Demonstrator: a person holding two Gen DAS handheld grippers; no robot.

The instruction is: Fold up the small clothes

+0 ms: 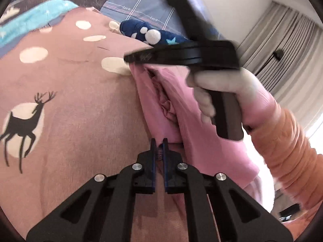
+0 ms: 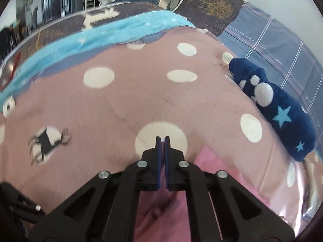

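A small pink garment point(image 1: 161, 100) hangs stretched above the pink deer-print blanket point(image 1: 66, 84). My left gripper point(image 1: 159, 141) is shut on its near edge. My right gripper point(image 1: 129, 58), seen from the side in the left wrist view, is shut on the garment's far edge. In the right wrist view the right gripper point(image 2: 162, 139) has its fingers pressed together, with the pink garment point(image 2: 161, 213) bunched under them and hanging below.
A dark blue plush garment point(image 2: 274, 109) with stars and white dots lies at the blanket's right. A light blue fleece point(image 2: 97, 34) lies along the far edge. A grey plaid pillow point(image 2: 278, 40) is behind. Curtains point(image 1: 282, 46) hang at the right.
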